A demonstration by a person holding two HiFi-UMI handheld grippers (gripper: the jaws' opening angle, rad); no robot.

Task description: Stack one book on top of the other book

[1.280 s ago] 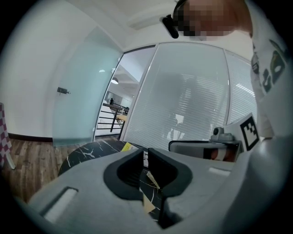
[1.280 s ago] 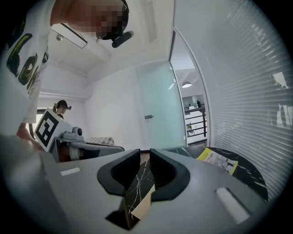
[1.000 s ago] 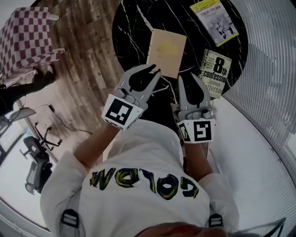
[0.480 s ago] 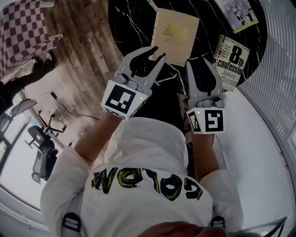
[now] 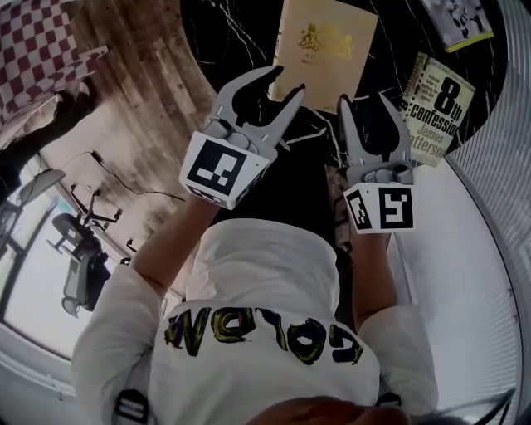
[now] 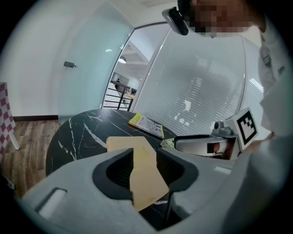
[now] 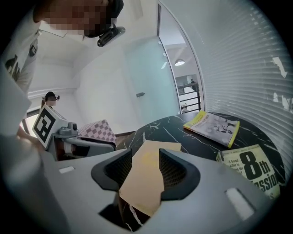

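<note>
Head view: left gripper [image 5: 288, 81] and right gripper [image 5: 362, 100] hang at the black worktop's [image 5: 236, 37] edge, jaws just opening, spread, empty. Tan book [image 5: 325, 46] lies flat ahead, paperback [image 5: 436, 108] to its right.

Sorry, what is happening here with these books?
A person holds a gripper in each hand at a round black table. Three books lie apart on it: a tan book, a book with a big 8, and a yellow-edged book. The left gripper and the right gripper are both empty, their jaws have just been opening, and both point toward the tan book. Nothing is stacked yet.
</note>
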